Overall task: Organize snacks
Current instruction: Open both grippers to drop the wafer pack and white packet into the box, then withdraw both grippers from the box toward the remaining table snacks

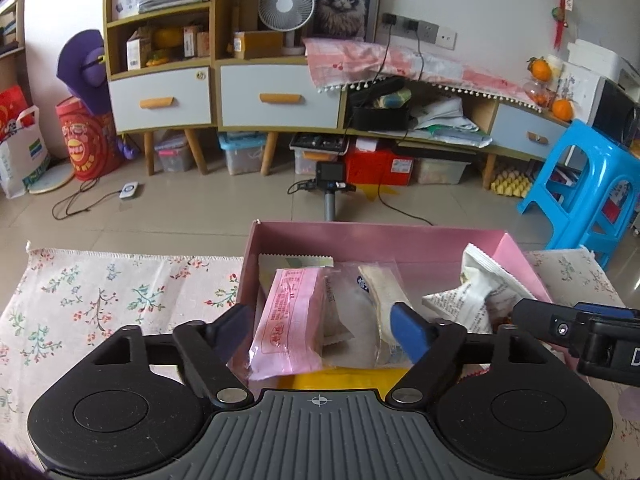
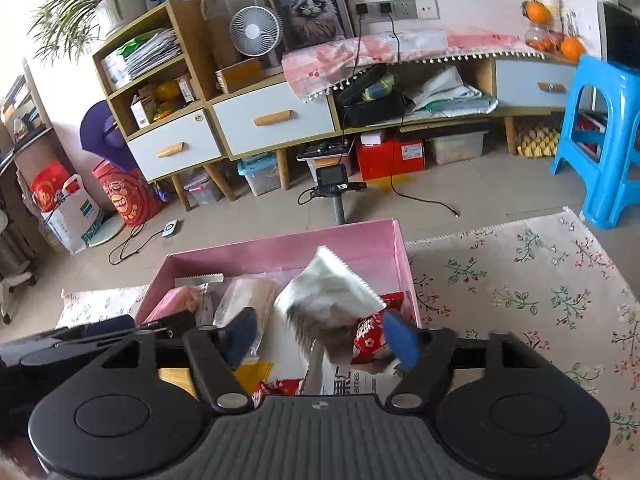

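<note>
A pink box (image 1: pixel 360 236) stands on a floral cloth and holds several snack packets. In the left wrist view a pink packet (image 1: pixel 290 320) and a clear packet (image 1: pixel 376 300) lie between the wide-apart fingers of my left gripper (image 1: pixel 324 328), which is open above the box's near side. White packets (image 1: pixel 472 292) lie at the box's right. In the right wrist view my right gripper (image 2: pixel 320 336) is open over the box (image 2: pixel 280 246). A white packet (image 2: pixel 328 300), blurred, is in the gap between its fingers, above a red packet (image 2: pixel 368 338). Neither finger touches it.
The floral cloth (image 2: pixel 520 280) spreads to both sides of the box. Beyond it is tiled floor with a camera on a pole (image 1: pixel 330 184), cables, a long cabinet (image 1: pixel 280 96) and a blue plastic stool (image 1: pixel 584 188) at the right.
</note>
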Action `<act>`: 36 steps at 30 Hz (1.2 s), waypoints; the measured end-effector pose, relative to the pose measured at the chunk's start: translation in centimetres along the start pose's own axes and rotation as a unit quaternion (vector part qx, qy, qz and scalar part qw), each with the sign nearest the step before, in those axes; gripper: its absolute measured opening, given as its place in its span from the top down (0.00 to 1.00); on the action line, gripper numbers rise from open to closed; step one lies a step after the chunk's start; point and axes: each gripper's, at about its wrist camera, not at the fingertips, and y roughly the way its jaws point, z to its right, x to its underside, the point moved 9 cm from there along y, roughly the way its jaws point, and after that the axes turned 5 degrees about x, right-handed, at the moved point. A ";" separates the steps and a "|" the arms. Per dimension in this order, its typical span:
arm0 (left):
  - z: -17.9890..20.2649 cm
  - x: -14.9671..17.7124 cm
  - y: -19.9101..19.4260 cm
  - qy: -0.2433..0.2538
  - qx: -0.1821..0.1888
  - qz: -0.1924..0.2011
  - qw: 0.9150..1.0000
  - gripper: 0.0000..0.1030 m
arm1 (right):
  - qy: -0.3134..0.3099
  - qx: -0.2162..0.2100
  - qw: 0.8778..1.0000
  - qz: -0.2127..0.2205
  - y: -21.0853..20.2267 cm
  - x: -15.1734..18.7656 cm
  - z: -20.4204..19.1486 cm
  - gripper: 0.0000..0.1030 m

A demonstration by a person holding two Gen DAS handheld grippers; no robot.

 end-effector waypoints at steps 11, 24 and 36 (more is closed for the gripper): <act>0.3 1.0 -4.4 0.009 0.018 0.009 1.000 0.12 | -0.016 0.005 1.000 -0.001 -2.7 1.2 -0.8 0.24; -0.6 5.2 -9.3 -0.004 0.028 -0.016 0.999 0.08 | -0.032 0.005 0.999 0.005 -7.1 2.8 -2.1 0.13; -0.2 9.7 -11.9 -0.005 0.035 -0.038 0.999 0.06 | -0.045 0.007 0.999 0.010 -9.6 5.5 -3.3 0.11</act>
